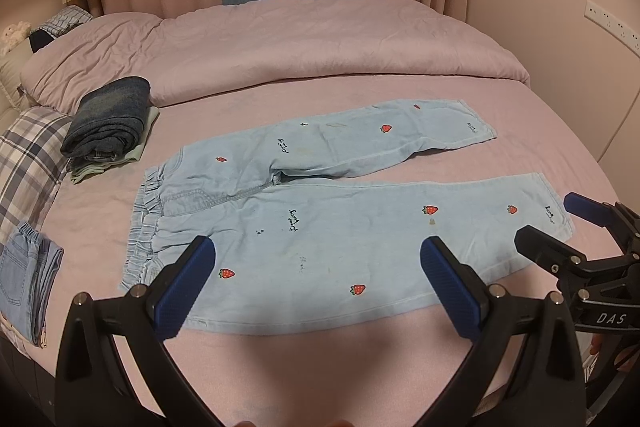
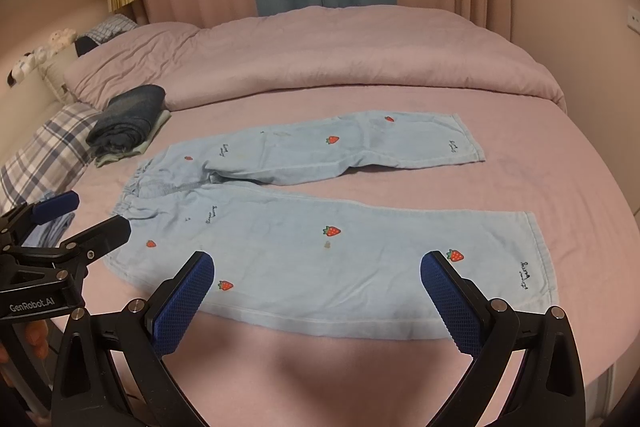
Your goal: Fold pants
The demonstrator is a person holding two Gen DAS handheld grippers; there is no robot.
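Observation:
Light blue pants (image 1: 320, 219) with red strawberry prints lie flat on the pink bed, waistband to the left, both legs spread toward the right. The right wrist view shows the same pants (image 2: 320, 251). My left gripper (image 1: 318, 259) hovers open above the near leg, close to the waistband side, nothing between its blue pads. It also shows at the left edge of the right wrist view (image 2: 100, 215). My right gripper (image 2: 316, 275) stands open over the near leg toward the cuff, holding nothing. In the left wrist view the right gripper (image 1: 548, 223) sits by the near cuff.
A folded stack of dark denim (image 1: 110, 119) rests on the bed at the left. Folded light jeans (image 1: 24, 267) lie near the left edge, by a plaid pillow (image 1: 28, 155). A bunched pink duvet (image 1: 280, 47) fills the far side. Curtains hang behind.

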